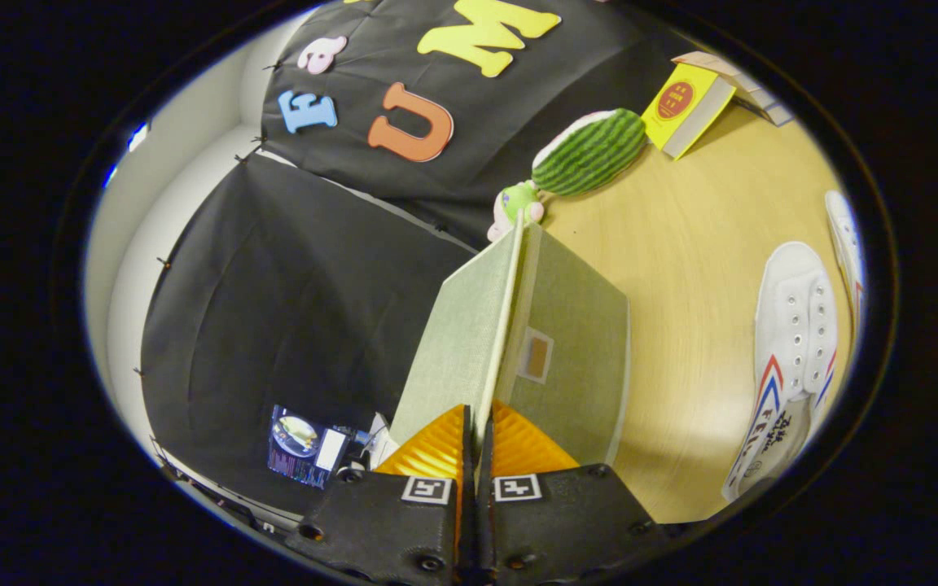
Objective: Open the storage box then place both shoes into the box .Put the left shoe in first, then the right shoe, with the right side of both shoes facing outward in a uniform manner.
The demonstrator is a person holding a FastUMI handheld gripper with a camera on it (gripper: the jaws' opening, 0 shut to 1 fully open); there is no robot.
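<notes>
In the gripper view, your gripper [477, 439] sits at bottom centre, its fingers pressed together on the thin edge of the storage box lid [469, 342], which is raised off the green storage box [571, 366]. On the wooden table [681, 244], two white shoes [791, 350] lie at the right, well apart from the box. A watermelon plush [591, 150] and yellow book [685, 106] sit at upper right.

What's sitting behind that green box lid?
Behind the lid, pinched in the claw, sit a small plush toy and a watermelon cushion. The lid hides the toy's lower part.
</notes>
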